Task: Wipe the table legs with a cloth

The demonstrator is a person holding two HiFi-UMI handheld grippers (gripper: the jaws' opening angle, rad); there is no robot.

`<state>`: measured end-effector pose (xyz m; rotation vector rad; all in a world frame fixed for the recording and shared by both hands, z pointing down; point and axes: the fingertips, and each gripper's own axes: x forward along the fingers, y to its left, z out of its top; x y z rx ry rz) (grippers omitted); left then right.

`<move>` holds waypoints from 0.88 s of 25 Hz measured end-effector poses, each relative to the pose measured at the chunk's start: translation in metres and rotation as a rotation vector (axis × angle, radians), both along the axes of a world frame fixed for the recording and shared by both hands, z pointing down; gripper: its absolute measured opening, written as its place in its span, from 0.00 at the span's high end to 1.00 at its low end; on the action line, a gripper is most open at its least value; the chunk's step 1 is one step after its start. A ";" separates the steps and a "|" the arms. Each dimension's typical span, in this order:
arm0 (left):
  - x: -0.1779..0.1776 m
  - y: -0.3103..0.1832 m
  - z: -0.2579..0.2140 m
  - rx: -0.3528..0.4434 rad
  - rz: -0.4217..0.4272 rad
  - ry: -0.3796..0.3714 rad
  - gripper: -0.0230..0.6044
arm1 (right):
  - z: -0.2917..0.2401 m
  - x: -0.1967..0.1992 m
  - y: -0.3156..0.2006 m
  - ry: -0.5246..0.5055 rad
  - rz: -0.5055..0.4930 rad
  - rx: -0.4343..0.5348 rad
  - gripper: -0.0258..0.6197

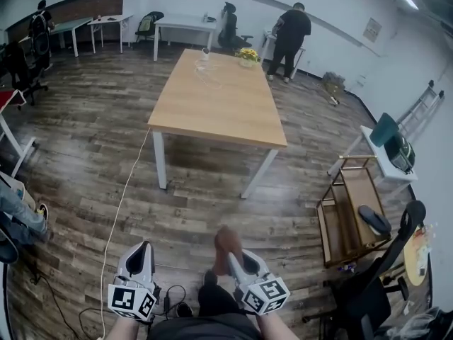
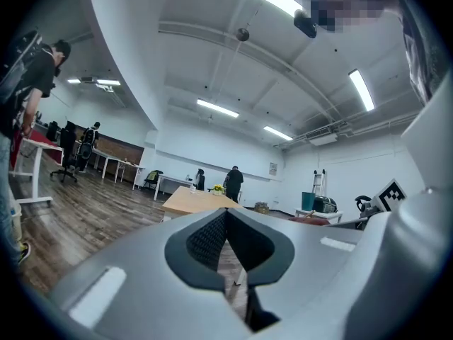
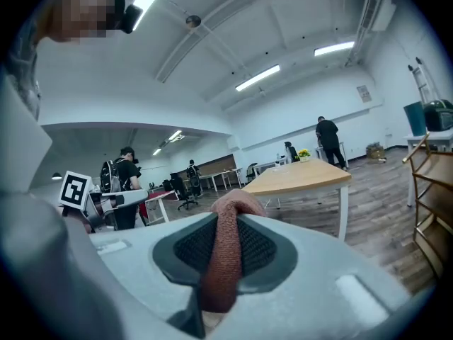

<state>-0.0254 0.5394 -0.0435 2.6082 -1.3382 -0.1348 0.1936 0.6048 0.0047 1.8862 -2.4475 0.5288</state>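
Right gripper: the grey right gripper (image 3: 224, 241) has its jaws pinched on a folded reddish-brown knit cloth (image 3: 228, 222). The cloth's rounded fold pokes up past the ribbed black pads. A clamp that tight looks meant to leave a firm wad out front for rubbing.
Left gripper: the grey left gripper (image 2: 226, 238) has its jaws brought together with nothing between them, and only floor shows through the slit below. I judge it idle, a spare held clear.
Carry position: in the head view both grippers sit low and close to the person's body. They point forward over the dark wood-plank floor (image 1: 85, 154), well apart from any furniture.
Task's thing: the rectangular light-wood table with white metal legs (image 1: 219, 98) stands ahead in the middle of the room. Its near-left leg (image 1: 161, 160) and slanted-looking near-right leg (image 1: 258, 174) are bare and reachable. The far legs are hidden under the top.
Progress: by my reading, wiping has not begun. The cloth has to be carried over and lowered to leg height.
On the way: a white cable (image 1: 122, 202) trails across the floor from the table's near-left corner toward the person, a snag to step round.
Writing: the cubes carry black-and-white square markers (image 1: 132, 301), which are patterns rather than words. A wall notice (image 1: 371, 28) is too small to read, and no brand shows.
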 end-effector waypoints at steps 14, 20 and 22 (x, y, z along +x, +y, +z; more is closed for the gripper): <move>-0.020 -0.114 0.024 -0.067 -0.180 -0.063 0.93 | 0.035 0.012 -0.169 -0.068 -0.077 -0.047 0.86; 0.006 -0.213 0.015 -0.052 -0.253 -0.090 0.93 | 0.047 0.018 -0.272 -0.007 -0.203 -0.095 0.86; 0.011 -0.243 0.008 -0.029 -0.276 -0.120 0.93 | 0.050 0.015 -0.299 0.024 -0.271 -0.099 0.86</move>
